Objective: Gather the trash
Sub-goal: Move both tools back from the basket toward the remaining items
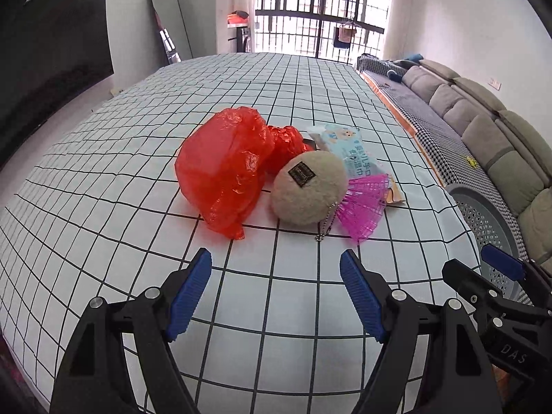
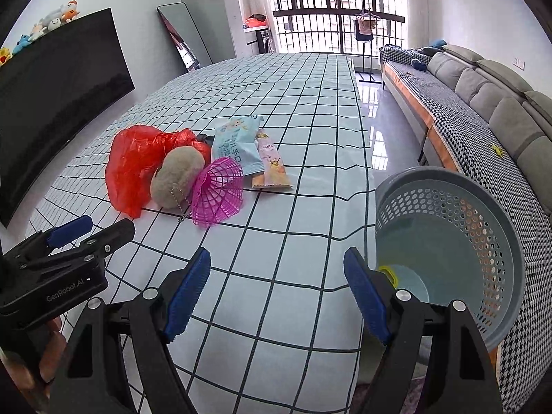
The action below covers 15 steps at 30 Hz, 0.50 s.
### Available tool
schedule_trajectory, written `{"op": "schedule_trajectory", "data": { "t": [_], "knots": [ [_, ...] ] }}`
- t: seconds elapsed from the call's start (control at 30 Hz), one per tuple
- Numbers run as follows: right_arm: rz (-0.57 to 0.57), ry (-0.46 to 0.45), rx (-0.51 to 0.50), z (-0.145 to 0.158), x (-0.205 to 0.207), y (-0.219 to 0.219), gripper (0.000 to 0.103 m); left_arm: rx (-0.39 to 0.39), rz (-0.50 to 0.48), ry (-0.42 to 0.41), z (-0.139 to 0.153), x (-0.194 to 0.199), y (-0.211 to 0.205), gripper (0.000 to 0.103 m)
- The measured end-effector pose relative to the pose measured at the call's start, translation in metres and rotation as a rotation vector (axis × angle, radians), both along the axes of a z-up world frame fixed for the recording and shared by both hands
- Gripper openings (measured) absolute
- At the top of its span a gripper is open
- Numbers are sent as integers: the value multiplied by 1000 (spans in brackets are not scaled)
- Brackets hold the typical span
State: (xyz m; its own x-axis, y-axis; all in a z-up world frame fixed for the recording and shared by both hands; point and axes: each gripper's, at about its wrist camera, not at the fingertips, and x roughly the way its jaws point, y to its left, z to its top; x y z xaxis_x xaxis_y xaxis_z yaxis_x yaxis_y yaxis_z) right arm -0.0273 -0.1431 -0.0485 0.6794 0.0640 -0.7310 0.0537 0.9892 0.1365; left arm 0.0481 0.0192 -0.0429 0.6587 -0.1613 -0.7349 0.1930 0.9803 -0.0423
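While both tools are hanging low over the near edge of the checked tablecloth (image 1: pixel 103 179), the left gripper (image 1: pixel 276 296) is standing wide, with nothing between its blue pads. The right gripper (image 2: pixel 277 296) is also standing wide and is holding nothing.

The trash is lying in one small heap ahead of both, near the middle of the cloth. From the left gripper the heap is sitting almost straight ahead and slightly beyond the tips, so I judge the left hand to be the nearer one. From the right gripper the heap is lying ahead and to the left.

Nearest in the heap is the beige plush ball (image 1: pixel 308 188), with a bead chain hanging toward the tongs. The pink mesh piece (image 1: pixel 362 207) is touching it on the right, and the red plastic bag (image 1: pixel 224 169) is leaning against it on the left. Behind them the pale blue wipes packet (image 2: pixel 238 145) is lying flat, with its long axis running away from the cameras, and a snack wrapper (image 2: pixel 272 167) is lying just beside it.

The grey perforated basket (image 2: pixel 483 186) is standing off the right edge of the table, close to the right gripper, so that arm is better placed for dropping things in. Nothing is blocking the way to the heap, but the pieces are touching, so taking one may drag another.

Farther off, a grey sofa (image 2: pixel 500 103) is running along the right wall.
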Motion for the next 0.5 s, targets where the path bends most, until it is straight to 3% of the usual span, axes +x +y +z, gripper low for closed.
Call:
{"op": "schedule_trajectory", "data": {
  "t": [0.5],
  "knots": [
    [51,15,5,-7,33,19,76,-6,31,9,-8,20,14,75]
  ]
}}
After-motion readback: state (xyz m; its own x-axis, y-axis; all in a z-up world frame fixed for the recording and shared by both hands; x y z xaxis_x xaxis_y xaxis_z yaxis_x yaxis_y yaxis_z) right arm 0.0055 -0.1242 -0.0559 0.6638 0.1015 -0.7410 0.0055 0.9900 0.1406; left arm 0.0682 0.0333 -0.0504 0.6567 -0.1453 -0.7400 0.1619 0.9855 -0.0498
